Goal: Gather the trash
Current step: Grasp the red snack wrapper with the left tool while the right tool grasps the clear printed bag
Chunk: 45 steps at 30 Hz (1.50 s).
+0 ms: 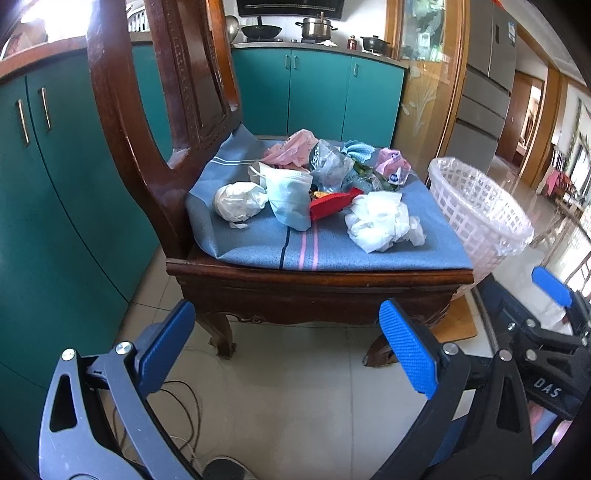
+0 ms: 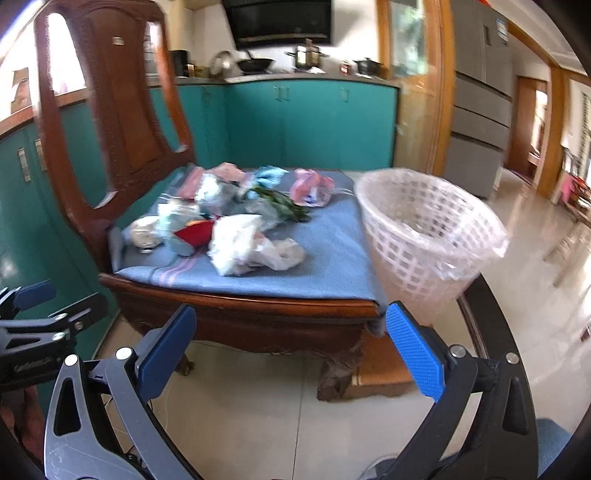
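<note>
Left gripper: we see our left gripper [image 1: 288, 347] wide open, low in front of the chair, with nothing between its blue pads [image 1: 408, 349].
Right gripper: our right gripper [image 2: 291, 350] is wide open too and holds nothing (this view is a bit blurry).
Side by side: in the left view the right gripper shows at the right edge, and in the right view the left gripper shows at the left edge.
Chair: we see a dark wood chair [image 1: 155, 122] standing on pale floor tiles.
Cloth: a blue cloth [image 1: 258, 247] with pink stripes covers the seat.
Trash: the trash [image 1: 317, 184] sits in one heap on the cloth.
White bits: a white wad [image 1: 240, 201] lies at the left of the heap, and a bigger white bag [image 1: 382, 221] lies at the right, nearest to us.
Mask: a pale blue mask [image 1: 290, 195] lies between them, touching the wad.
Red box: a red box [image 1: 332, 205] lies just beside the mask.
Far bits: a pink bag [image 1: 291, 147], a clear bag [image 1: 330, 164] and a pink wrapper [image 1: 393, 170] lie at the back.
Basket: a white basket [image 1: 480, 214] with a clear liner stands on the floor, right beside the seat on its right.
Behind: we see green cupboards [image 1: 317, 92] with pots [image 1: 316, 27] on top.
</note>
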### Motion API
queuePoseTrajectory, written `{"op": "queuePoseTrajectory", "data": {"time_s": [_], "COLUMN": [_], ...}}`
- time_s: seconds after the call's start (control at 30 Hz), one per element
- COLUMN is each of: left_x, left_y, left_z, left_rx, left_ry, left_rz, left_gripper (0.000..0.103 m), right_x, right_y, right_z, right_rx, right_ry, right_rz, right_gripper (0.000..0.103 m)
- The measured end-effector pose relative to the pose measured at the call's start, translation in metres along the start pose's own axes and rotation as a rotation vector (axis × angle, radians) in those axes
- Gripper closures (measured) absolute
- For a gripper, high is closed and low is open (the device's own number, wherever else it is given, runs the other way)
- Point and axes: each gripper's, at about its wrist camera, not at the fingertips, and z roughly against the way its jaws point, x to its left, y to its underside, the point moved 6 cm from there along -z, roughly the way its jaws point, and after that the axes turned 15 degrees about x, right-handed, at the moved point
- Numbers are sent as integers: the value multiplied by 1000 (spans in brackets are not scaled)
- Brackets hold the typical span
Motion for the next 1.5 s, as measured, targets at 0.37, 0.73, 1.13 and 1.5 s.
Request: {"op": "queuePoseTrajectory", "data": {"time_s": [0.37, 0.73, 1.13, 1.5], "left_x": [10, -21, -40, -55], "left_y": [-8, -83, -113, -123], "left_z": [-2, 1, -96, -122], "left_rx": [-43, -65, 24, 65], "left_ry": [32, 28, -36, -13], "left_rz": [67, -136, -345, -403], "left_gripper": [4, 4, 40, 77], "right_x": [-4, -17, -56, 7], "right_y": [-7, -98, -118, -142], "right_z": [-1, 16, -68, -149], "right_rx": [28, -48, 105, 282], "right_ry": [-102, -14, -142, -122], "right_rz": [54, 153, 39, 192], "right_gripper": [3, 3, 3, 30]}}
